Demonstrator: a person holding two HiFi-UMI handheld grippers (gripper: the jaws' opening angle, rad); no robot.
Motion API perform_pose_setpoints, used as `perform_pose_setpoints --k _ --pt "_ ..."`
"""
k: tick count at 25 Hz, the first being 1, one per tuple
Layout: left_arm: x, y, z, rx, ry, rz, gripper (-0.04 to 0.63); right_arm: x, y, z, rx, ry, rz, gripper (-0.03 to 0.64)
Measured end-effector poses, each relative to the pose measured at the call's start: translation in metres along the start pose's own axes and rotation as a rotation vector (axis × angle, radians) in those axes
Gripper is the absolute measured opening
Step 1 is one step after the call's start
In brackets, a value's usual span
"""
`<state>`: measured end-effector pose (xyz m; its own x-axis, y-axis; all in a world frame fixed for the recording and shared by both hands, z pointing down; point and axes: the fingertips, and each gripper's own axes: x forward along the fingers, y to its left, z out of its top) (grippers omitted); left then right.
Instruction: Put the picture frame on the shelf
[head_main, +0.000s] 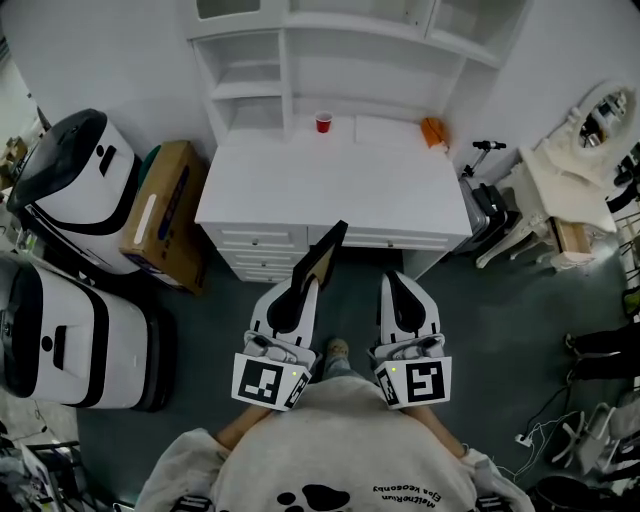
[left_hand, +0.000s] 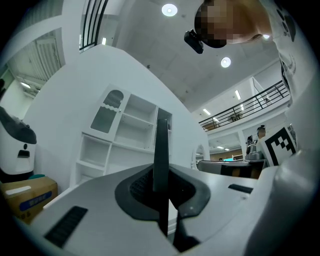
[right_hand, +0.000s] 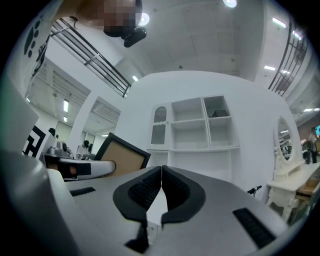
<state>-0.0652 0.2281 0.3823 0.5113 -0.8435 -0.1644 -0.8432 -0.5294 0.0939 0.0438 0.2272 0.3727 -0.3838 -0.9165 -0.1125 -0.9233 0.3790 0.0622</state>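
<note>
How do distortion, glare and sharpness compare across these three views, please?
Head view: even light, mild bowing of the desk. Left gripper view: strong fisheye, dark corners, glaring ceiling lamps, picture frame sharp. Right gripper view: same fisheye and dark corners, shelf unit sharp at centre.

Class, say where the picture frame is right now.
In the head view, the picture frame is gripped by the left gripper, left of centre, in front of the white desk.
</note>
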Motion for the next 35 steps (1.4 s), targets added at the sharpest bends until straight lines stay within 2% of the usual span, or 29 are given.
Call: perform_pose_setpoints --k 8,14,25,35 --pt "0.078 0.022 -0.011 0.005 -0.017 0.050 0.029 0.068 -0.057 -0.010 0.007 -0.026 0.048 0.034" --pt "0.117 0.031 -0.019 0.005 -0.024 0.073 0.029 0.103 -0.086 -0.018 0.019 -0.035 0.073 0.034" --pt "0.129 0.052 -0.027 -0.025 -0.011 0.115 0.029 0.123 -0.088 -0.028 0.022 0.003 0.103 0.034" --pt "0.163 0.088 -0.021 -0.027 -0.050 0.097 0.029 0.164 -0.095 -0.031 0.000 0.001 0.074 0.034"
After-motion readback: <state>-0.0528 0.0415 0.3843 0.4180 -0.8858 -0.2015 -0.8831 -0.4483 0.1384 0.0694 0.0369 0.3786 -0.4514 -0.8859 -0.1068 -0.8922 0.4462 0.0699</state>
